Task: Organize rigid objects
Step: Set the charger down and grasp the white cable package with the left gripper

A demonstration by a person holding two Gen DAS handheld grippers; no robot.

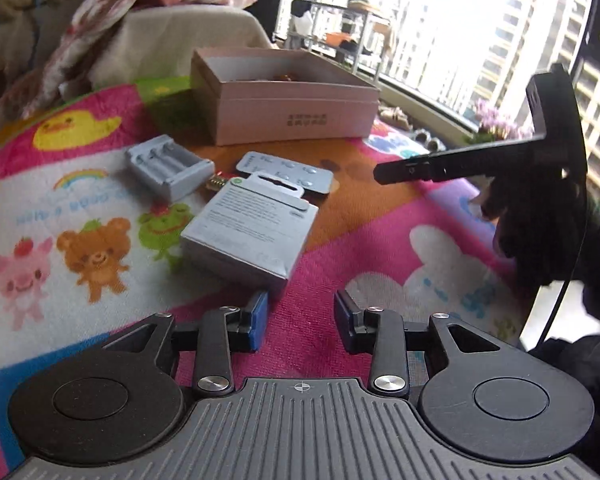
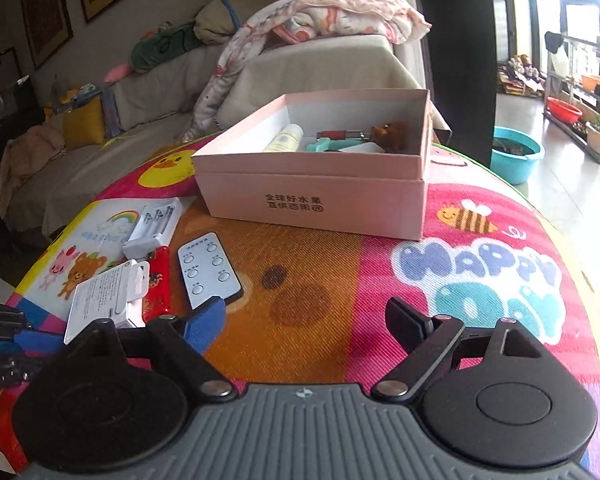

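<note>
A pink open box (image 2: 316,196) stands on the colourful mat; it also shows in the left wrist view (image 1: 292,108). Inside it lie a cream bottle (image 2: 284,138), a teal tool (image 2: 320,145) and a brown toy (image 2: 388,132). On the mat lie a white retail package (image 1: 248,232), a white battery charger (image 1: 168,166), a white remote (image 1: 286,172) and a red object (image 2: 158,280). My left gripper (image 1: 300,320) is open and empty, just short of the package. My right gripper (image 2: 304,320) is open and empty above the mat, right of the remote (image 2: 210,272).
The cartoon mat (image 2: 480,264) covers a round table. A sofa (image 2: 300,72) with blankets stands behind it. A teal basin (image 2: 516,152) sits on the floor at the right. The right gripper's arm (image 1: 480,160) shows in the left wrist view.
</note>
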